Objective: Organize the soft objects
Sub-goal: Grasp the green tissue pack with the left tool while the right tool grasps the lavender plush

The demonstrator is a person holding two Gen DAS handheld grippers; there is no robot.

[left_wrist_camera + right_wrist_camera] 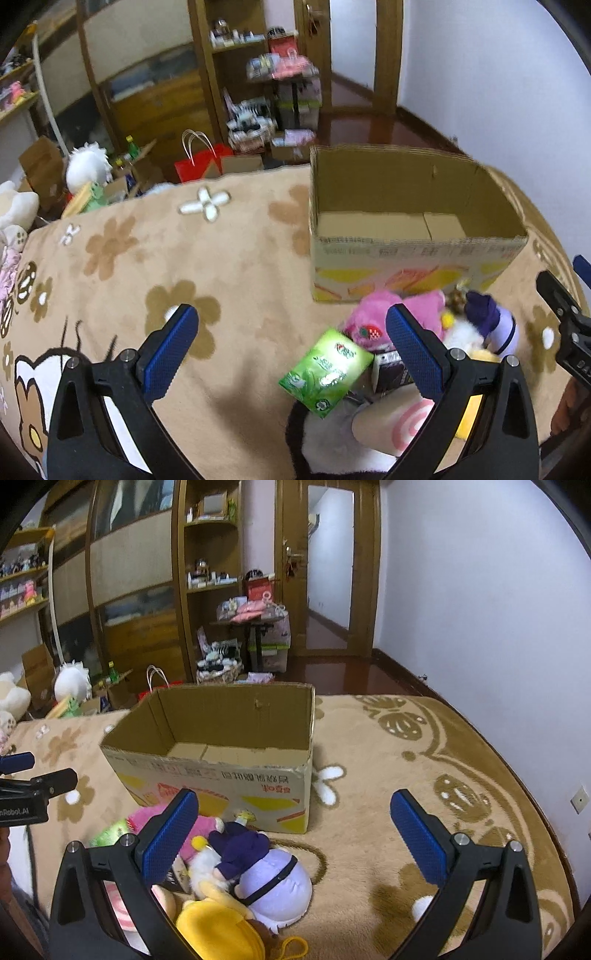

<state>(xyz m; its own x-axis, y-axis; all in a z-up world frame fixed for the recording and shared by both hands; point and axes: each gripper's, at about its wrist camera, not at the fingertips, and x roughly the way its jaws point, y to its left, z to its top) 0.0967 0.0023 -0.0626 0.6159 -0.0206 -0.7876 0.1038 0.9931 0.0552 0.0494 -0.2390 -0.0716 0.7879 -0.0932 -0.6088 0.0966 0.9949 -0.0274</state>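
**Both grippers open above the toy pile; box holds nothing**

While both grippers hang over the blanket (229, 258), neither one holds anything.

Left wrist view, left to right:
- Left gripper (291, 332): jaws spread wide, blue pads facing each other, only blanket and the edge of the pile between them.
- Green packet (325, 373): tilted, lying on the near-left edge of the pile, resting on a white and dark plush (332, 443).
- Pink plush (369, 317): just in front of the cardboard box (406, 258), partly behind the right-hand pad.
- Pink-swirl roll (395, 421): lying on its side near the bottom edge, under the right-hand finger.
- Purple-hatted doll (491, 317): at the pile's right end, close to the box's near wall.
- Right gripper's tip shows at the far right edge.

Right wrist view, left to right:
- Left gripper's tip at the left edge.
- Cardboard box (221, 775): upright, top open, bare floor inside.
- Right gripper (293, 812): jaws spread wide, nothing gripped.
- Purple-hatted doll (273, 878): lying on its side in front of the box, touching the yellow pouch (218, 930) below it.
- To the right of the pile, patterned blanket only.

Pile sits on the blanket, just outside the box's near wall.
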